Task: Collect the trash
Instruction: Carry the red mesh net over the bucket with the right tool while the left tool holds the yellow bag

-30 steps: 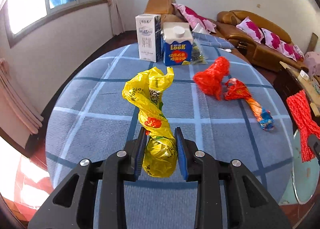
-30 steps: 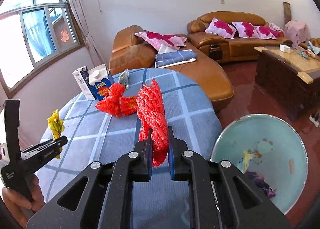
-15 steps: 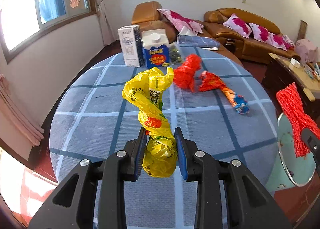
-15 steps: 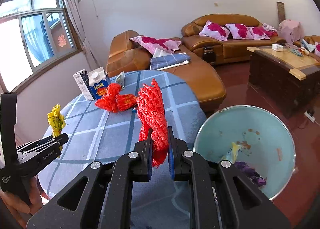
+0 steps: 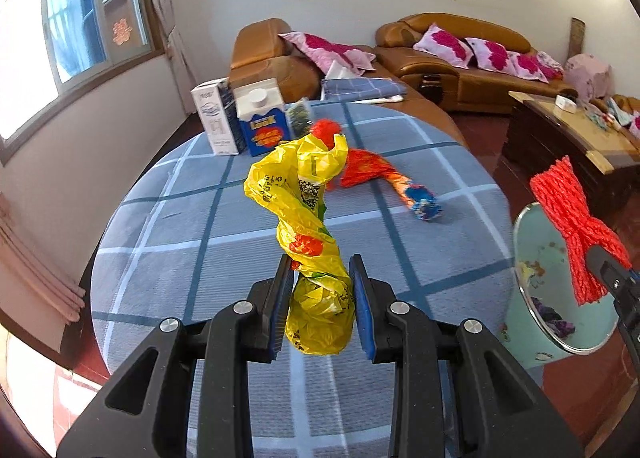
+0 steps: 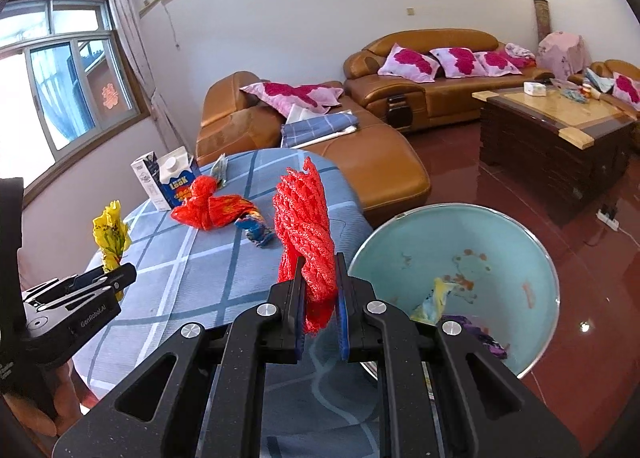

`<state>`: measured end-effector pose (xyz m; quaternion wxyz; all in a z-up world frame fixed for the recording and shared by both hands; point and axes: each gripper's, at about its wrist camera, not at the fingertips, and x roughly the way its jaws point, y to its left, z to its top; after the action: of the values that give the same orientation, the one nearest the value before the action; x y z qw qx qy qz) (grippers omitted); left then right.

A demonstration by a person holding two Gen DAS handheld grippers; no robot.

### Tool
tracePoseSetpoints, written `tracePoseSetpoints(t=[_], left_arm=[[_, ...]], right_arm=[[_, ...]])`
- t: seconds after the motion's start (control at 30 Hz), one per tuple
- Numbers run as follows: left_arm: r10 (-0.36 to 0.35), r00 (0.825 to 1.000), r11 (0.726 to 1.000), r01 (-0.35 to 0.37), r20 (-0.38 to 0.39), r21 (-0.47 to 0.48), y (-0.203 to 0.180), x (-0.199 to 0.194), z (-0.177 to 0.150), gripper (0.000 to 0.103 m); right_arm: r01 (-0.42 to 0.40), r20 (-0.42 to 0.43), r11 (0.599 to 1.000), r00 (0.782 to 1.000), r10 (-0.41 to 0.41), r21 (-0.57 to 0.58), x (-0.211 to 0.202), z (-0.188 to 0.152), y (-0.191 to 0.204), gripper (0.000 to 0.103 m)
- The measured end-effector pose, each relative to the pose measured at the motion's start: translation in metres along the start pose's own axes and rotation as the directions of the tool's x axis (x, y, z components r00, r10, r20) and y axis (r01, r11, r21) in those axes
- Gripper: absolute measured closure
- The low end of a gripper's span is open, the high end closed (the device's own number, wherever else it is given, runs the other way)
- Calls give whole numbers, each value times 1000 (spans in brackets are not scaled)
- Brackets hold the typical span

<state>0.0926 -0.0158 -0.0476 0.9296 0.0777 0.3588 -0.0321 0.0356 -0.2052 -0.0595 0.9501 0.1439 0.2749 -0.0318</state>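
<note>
Yellow crumpled plastic bag (image 5: 316,254) pinched between the blue pads of the left tool (image 5: 322,306), held above the near edge of the round blue-checked desk (image 5: 208,226). Right tool (image 6: 319,312) grips a red mesh net bundle (image 6: 306,230), held at the desk's right edge, just beside the pale green round trash bin (image 6: 500,242), which has a few scraps inside. Red crumpled bag (image 6: 204,206) and orange-blue twisted wrapper (image 5: 412,194) lie mid-desk; two milk cartons (image 5: 248,126) stand at the far edge.
</note>
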Motion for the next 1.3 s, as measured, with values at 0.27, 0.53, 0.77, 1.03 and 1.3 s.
tracePoseSetpoints(t=[0.27,0.53,0.77,1.03,1.3], left_arm=[[-20,1000,999,19,19,45,-22,-7,3,74],[-49,998,996,47,33,72,-42,-13,10,74],[-82,996,992,77,47,103,-63,-16,18,74],[-121,991,985,113,61,128,-84,-19,26,74],[-152,987,978,143,45,154,-105,-12,29,74]], right_arm=[[21,13,1000,1000,-22,23,-7,-1,-14,90],[44,32,997,998,-46,58,-13,-1,-32,90],[65,48,994,996,-70,85,-16,4,-46,90],[95,68,989,992,-103,110,-21,7,-61,90],[161,83,978,981,-173,137,-24,8,-81,90]])
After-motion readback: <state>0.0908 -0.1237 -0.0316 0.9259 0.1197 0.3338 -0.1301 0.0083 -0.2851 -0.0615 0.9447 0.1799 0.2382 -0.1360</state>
